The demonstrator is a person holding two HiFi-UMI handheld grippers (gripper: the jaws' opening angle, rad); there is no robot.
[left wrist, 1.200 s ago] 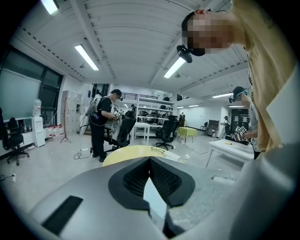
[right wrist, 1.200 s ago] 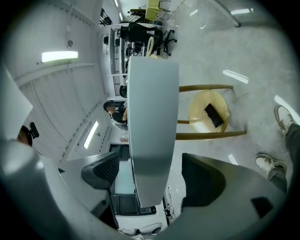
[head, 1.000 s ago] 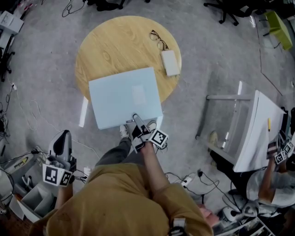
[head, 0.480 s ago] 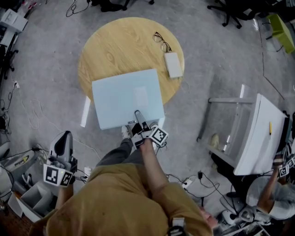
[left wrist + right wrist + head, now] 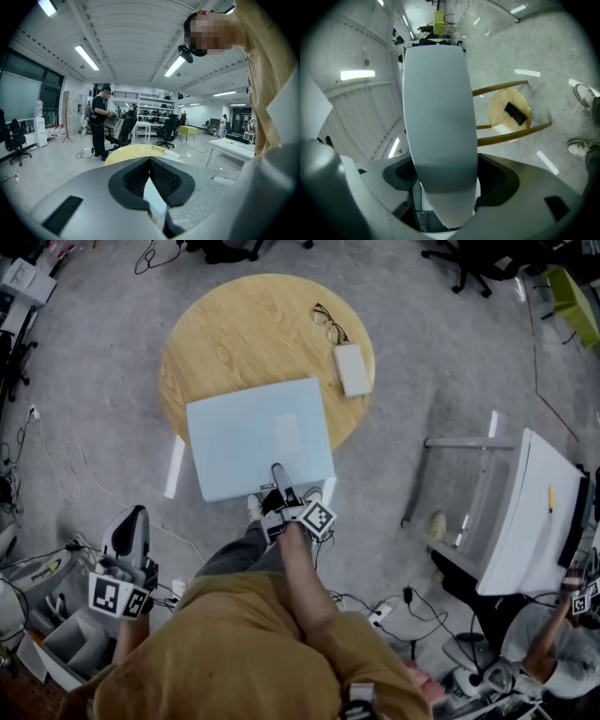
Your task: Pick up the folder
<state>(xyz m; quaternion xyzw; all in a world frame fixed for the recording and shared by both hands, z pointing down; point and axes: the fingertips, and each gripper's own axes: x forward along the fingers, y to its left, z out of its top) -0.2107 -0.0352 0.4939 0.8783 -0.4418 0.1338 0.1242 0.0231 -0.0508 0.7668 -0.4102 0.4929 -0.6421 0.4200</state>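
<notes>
Clamping folder [image 5: 246,432] at its near edge with right gripper [image 5: 278,474], jaws closed on it | folder is shifting slightly left over table [image 5: 234,334]: we are judging the lift begun | left gripper [image 5: 129,521] is hanging empty, jaws together.

Smooth, matt pale-blue folder [image 5: 246,439] — plastic-looking; light, grained wood on the round table [image 5: 234,334]; dull grey floor [image 5: 431,362].
</notes>
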